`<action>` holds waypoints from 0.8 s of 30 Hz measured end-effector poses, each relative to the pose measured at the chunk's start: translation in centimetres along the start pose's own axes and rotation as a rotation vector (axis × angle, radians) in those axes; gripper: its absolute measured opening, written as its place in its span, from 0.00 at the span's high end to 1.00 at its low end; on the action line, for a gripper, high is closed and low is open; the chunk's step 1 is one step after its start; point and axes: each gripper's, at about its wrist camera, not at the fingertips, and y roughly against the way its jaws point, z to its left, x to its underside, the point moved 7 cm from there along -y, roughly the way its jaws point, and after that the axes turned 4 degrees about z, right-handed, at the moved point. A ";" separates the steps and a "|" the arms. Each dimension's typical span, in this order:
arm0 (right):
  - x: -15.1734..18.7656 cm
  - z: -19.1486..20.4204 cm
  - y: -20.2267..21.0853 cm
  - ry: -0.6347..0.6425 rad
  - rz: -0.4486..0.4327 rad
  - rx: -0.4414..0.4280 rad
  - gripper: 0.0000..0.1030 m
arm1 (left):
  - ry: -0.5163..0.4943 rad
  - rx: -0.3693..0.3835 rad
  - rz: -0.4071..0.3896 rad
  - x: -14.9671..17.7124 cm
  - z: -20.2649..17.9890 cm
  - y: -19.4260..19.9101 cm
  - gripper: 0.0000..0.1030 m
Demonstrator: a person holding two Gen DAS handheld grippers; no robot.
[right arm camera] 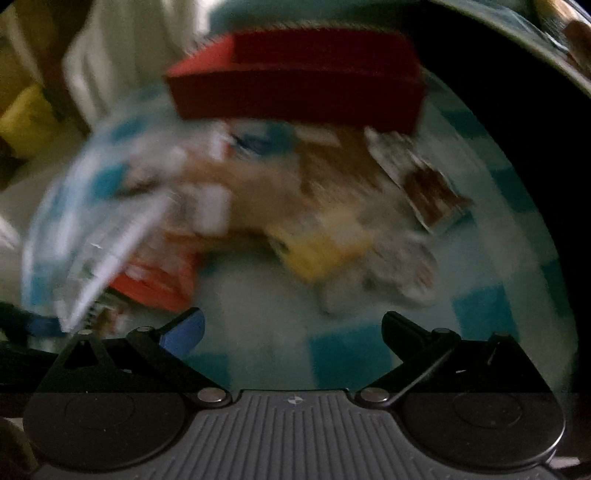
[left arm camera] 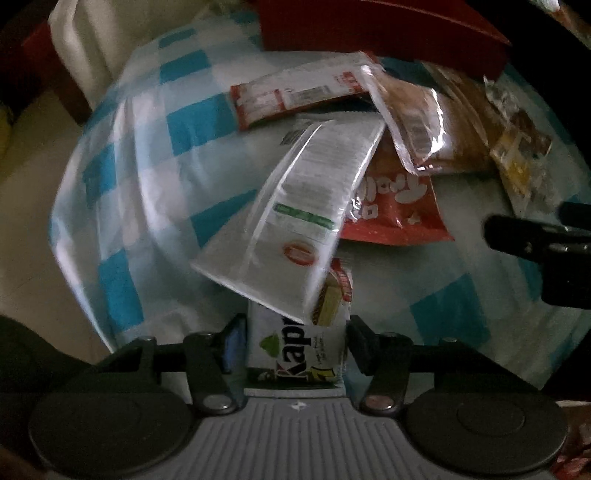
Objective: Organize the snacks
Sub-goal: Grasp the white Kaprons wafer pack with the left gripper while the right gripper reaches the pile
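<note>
The left gripper (left arm camera: 297, 341) is clamped on a white wafer packet (left arm camera: 295, 354) whose print reads "Kapr", with a green leaf mark beside the letters; the rest of the word is cut off. The black pads sit against the packet's two long edges. Lying across the packet's far end, tilted, is a white sachet (left arm camera: 295, 218) turned back-side up, with small printed text too blurred to read, a green bar and a red oval stamp. Beyond it a red pouch (left arm camera: 395, 210) shows white bubble lettering upside down that I cannot make out, and further back there is a red-and-white wrapper (left arm camera: 295, 96) with a label panel, a clear foil-edged bag (left arm camera: 417, 122) and a yellow-and-brown pack (left arm camera: 517, 162). All the snacks lie heaped on a blue-and-white checked cloth (left arm camera: 140, 147) over the table. A red box (left arm camera: 369, 33) stands at the far edge.

The right gripper (right arm camera: 291, 332) hangs over bare cloth with its jaws wide apart and nothing between them; its view is heavily smeared, so no writing there can be read
</note>
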 end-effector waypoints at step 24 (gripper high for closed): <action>-4.2 10.5 -6.4 0.009 0.143 -0.195 0.06 | 0.010 0.036 -0.016 0.2 0.8 0.3 0.51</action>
